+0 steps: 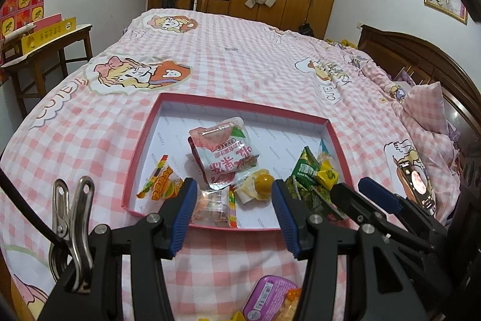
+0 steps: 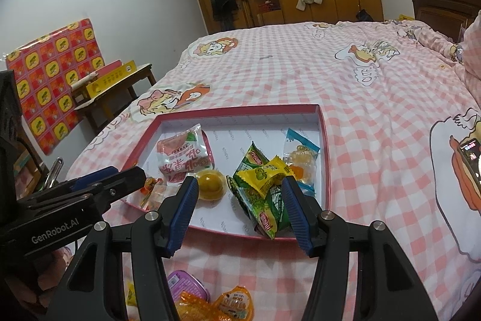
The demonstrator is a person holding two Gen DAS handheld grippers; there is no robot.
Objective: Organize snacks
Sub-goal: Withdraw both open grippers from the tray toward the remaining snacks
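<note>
**Both grippers hover over a snack tray on the bed**

Left wrist view: the left gripper [image 1: 233,185] hangs above the near edge of a shallow red-rimmed tray [image 1: 240,103] lying on a pink checked bedspread [image 1: 240,65]. Its jaws stand wide apart and hold nothing. Inside the tray, a white and red snack pouch [image 1: 222,151] lies near the middle, tilted. A yellow jelly cup [image 1: 262,184] sits just in front of it, between the jaws as seen from this camera. A burger-print gummy packet [image 1: 160,185] lies by the tray's left wall, and a pile of green and yellow packets [image 1: 312,176] fills the right side. The right gripper [image 1: 351,190] reaches in beside that pile; whether it touches the packets cannot be told. On the bedspread in front of the tray, a purple tin [image 1: 266,298] lies below the left gripper.

Right wrist view: the right gripper [image 2: 240,190] has its jaws wide apart, empty, above the tray's [image 2: 240,110] near right corner. The green and yellow packets [image 2: 260,179] lie between the jaws in this view, with a clear blue-edged candy packet [image 2: 300,158] just behind. The jelly cup [image 2: 210,182] sits near the left jaw, the snack pouch [image 2: 183,155] behind it. The left gripper [image 2: 126,179] enters from the left. Orange jelly packs [image 2: 237,303] and the purple tin [image 2: 186,282] lie on the bedspread [image 2: 375,110] in front of the tray.
</note>
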